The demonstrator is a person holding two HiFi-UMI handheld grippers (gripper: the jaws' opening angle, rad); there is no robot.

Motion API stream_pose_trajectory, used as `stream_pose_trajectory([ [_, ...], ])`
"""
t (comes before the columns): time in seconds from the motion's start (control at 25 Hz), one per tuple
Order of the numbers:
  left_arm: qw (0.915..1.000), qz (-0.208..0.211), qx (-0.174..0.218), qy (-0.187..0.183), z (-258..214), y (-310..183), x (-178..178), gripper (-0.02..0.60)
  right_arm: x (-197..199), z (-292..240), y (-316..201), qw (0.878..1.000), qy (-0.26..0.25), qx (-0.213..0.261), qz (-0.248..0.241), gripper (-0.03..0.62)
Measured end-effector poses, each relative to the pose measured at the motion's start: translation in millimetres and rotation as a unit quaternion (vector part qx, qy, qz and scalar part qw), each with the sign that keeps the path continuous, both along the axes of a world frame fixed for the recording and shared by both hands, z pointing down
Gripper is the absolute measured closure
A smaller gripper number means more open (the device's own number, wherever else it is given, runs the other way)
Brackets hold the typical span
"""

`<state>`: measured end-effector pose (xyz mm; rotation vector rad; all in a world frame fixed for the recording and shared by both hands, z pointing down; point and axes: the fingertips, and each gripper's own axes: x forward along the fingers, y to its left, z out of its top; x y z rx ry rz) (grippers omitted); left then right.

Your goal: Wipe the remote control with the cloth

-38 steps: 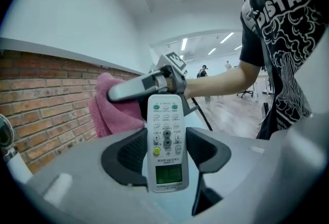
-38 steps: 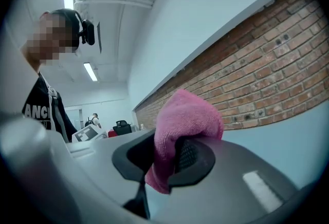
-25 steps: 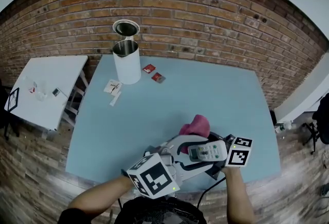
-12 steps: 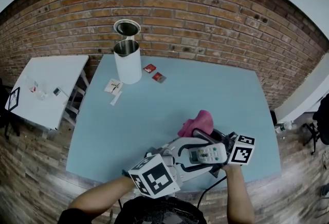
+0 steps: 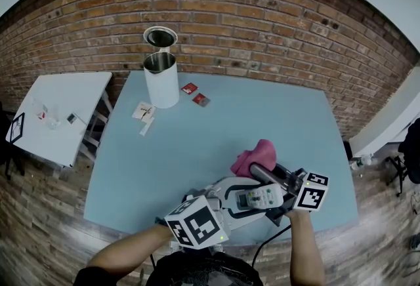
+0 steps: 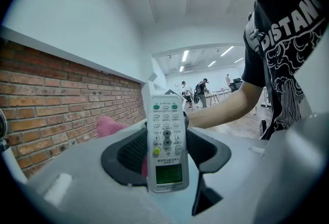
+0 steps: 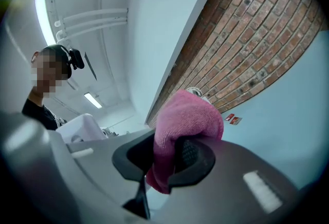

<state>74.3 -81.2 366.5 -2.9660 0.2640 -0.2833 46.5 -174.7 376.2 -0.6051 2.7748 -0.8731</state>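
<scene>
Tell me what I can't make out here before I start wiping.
- Whether the cloth touches the remote: head view, the right gripper covers the gap.
- Remote's back: turned away in every view.
- Print on its buttons: too small, left gripper view.
- Red packets by the can: too small, head view.

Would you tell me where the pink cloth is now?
The cloth is clamped in the right gripper, low right in the head view, just beyond the remote control.

Head view high, facing steeply down onto blue surface (image 5: 197, 147), 2 gripper views close behind own jaws, roughly level, all 3 sharing brick wall (image 5: 262, 22).
</scene>
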Motion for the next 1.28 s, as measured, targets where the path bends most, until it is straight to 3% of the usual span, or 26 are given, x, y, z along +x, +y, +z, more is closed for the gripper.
stream_pose_trajectory([
  [0.28,0.9991,-0.006,-0.027,-0.032,31.6,-3.8,-5.8,0.344,5.4,-0.2,-0.2,0.999,0.022,0.018,0.032,0.531],
  [0.44,0.9952,-0.011,-0.040,-0.089,72.5,-9.7,-14.6,0.344,14.6,25.2,-7.8,0.993,0.082,0.012,0.085,0.531],
  [0.56,0.9874,-0.016,-0.048,-0.150,113.8,-16.1,-30.5,0.344,24.3,41.6,-9.3,0.988,0.101,-0.002,0.115,0.531],
  [0.68,0.9735,-0.013,-0.060,-0.220,155.4,-19.2,-49.1,0.344,27.6,52.3,-6.3,0.987,0.100,-0.015,0.124,0.531],
  [0.84,0.9471,0.002,-0.057,-0.316,201.4,-15.2,-68.5,0.344,17.7,69.3,0.6,0.988,0.102,-0.030,0.115,0.531],
  [1.08,0.9166,0.027,-0.105,-0.385,237.6,-7.2,-86.2,0.344,-8.7,103.1,14.9,0.987,0.118,-0.061,0.095,0.531],
  [1.28,0.8808,0.046,-0.133,-0.452,263.4,-1.2,-107.4,0.344,-27.8,125.4,25.4,0.984,0.128,-0.083,0.090,0.531],
])
